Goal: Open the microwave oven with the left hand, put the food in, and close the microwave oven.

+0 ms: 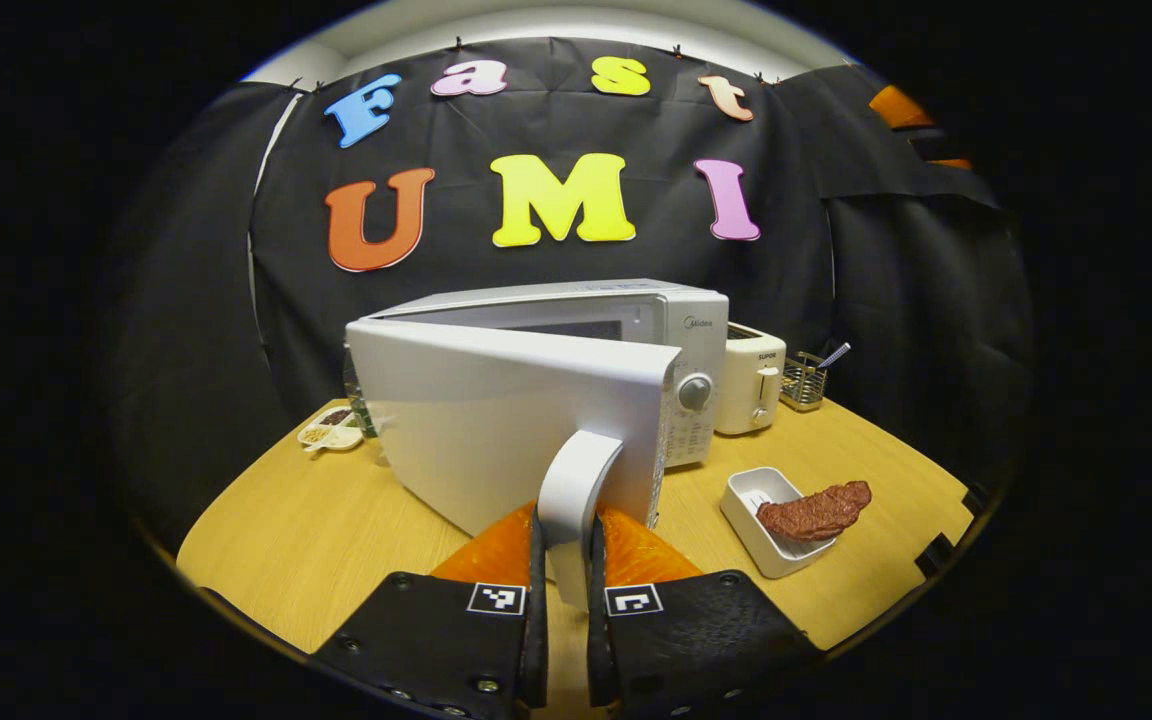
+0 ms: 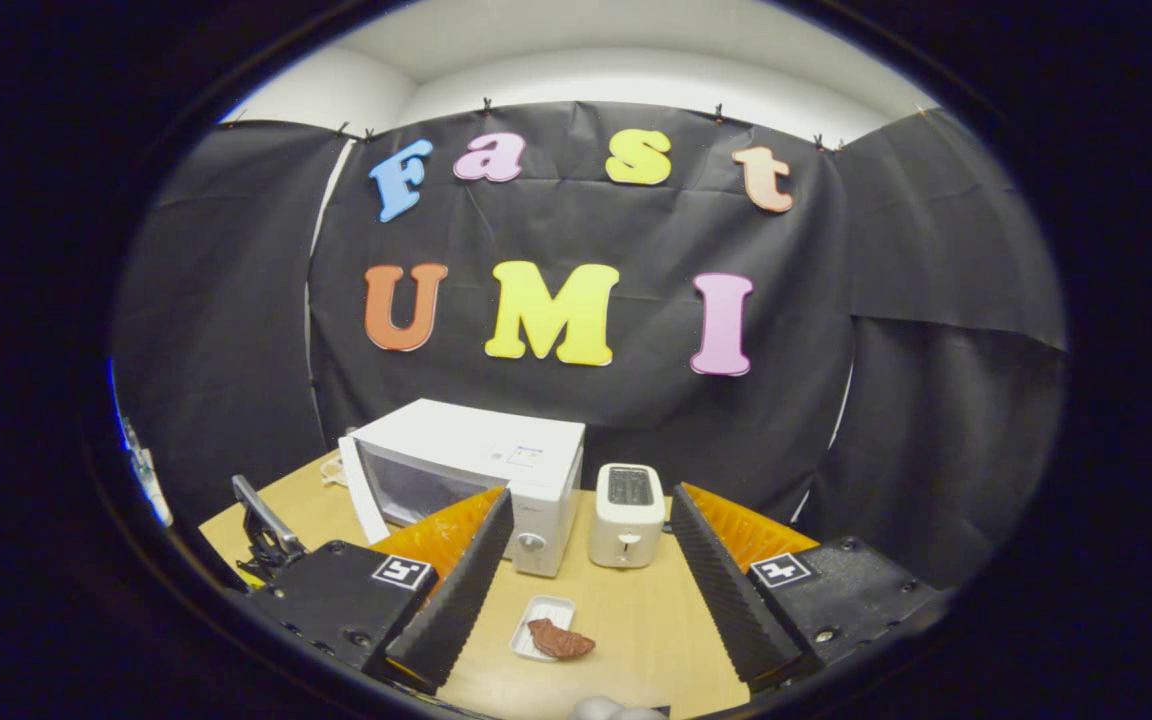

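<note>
The left tongs (image 1: 564, 560) are pinched narrow on the door handle (image 1: 576, 480) of the microwave (image 1: 636, 330), the door (image 1: 506, 410) swung partly out at frame centre. In the right gripper view the right tongs (image 2: 586, 570) gape wide and empty. The meat (image 2: 558, 640) lies low between them across its white tray (image 2: 542, 625) on the counter (image 2: 636, 620), long axis slanting rightward; the right hand looks better placed for it.
</note>
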Motion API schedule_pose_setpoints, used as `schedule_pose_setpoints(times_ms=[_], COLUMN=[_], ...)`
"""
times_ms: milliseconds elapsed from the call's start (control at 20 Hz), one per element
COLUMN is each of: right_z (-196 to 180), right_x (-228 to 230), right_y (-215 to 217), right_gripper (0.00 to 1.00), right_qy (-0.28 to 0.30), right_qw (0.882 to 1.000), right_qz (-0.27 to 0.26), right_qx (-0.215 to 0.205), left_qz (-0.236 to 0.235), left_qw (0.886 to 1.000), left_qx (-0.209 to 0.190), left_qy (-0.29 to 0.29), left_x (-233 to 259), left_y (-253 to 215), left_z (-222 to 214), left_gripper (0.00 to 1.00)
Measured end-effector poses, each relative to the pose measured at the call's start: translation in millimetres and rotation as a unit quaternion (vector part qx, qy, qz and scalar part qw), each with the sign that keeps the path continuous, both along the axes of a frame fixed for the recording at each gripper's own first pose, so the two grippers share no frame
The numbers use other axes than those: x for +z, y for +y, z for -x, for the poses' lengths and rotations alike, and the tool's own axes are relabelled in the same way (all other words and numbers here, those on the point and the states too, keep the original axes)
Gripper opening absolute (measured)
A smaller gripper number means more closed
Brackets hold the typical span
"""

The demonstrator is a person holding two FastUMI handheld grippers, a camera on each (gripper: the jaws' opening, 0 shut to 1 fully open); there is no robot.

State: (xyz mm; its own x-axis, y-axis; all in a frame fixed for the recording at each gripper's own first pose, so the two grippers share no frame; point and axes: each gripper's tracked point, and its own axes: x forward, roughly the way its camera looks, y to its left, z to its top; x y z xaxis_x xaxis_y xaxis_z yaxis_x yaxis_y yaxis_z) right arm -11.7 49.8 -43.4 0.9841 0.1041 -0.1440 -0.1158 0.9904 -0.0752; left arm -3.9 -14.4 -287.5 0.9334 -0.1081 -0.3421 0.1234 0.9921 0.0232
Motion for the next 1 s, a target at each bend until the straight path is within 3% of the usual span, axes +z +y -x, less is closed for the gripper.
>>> schedule_pose_setpoints(times_ms=[450, 500, 550, 700, 750, 800, 850, 950, 1000], right_z=[15, 15, 17, 18, 18, 17, 16, 15, 14], right_x=[-14, -15, -18, -20, -21, -23, -23, -20, -19], right_y=[71, 78, 85, 105, 111, 117, 123, 133, 136], right_gripper=[1.00, 0.91, 1.00, 1.00, 0.91, 0.91, 1.00, 1.00, 0.91], right_qy=[0.014, 0.015, 0.017, 0.017, 0.019, 0.022, 0.023, 0.020, 0.017], right_qw=[0.999, 0.999, 0.998, 0.998, 0.997, 0.997, 0.996, 0.996, 0.995], right_qz=[-0.009, -0.009, -0.008, -0.002, -0.001, 0.000, -0.001, -0.002, 0.000], right_qx=[0.046, 0.050, 0.055, 0.068, 0.073, 0.078, 0.083, 0.091, 0.093], left_qz=[-0.020, -0.021, -0.021, -0.017, -0.016, -0.013, -0.007, -0.001, 0.000], left_qw=[0.999, 0.998, 0.998, 0.998, 0.999, 0.999, 0.999, 0.999, 0.998], left_qx=[0.047, 0.051, 0.053, 0.050, 0.050, 0.048, 0.048, 0.051, 0.051], left_qy=[0.013, 0.014, 0.014, 0.014, 0.014, 0.016, 0.018, 0.018, 0.023], left_x=[-3, -3, -3, -5, -5, -7, -7, -7, -9], left_y=[93, 103, 112, 131, 136, 143, 148, 160, 165], left_z=[47, 52, 56, 62, 64, 66, 67, 69, 71], left_gripper=[0.14, 0.14, 0.14, 0.14, 0.14, 0.14, 0.14, 0.16, 0.16])
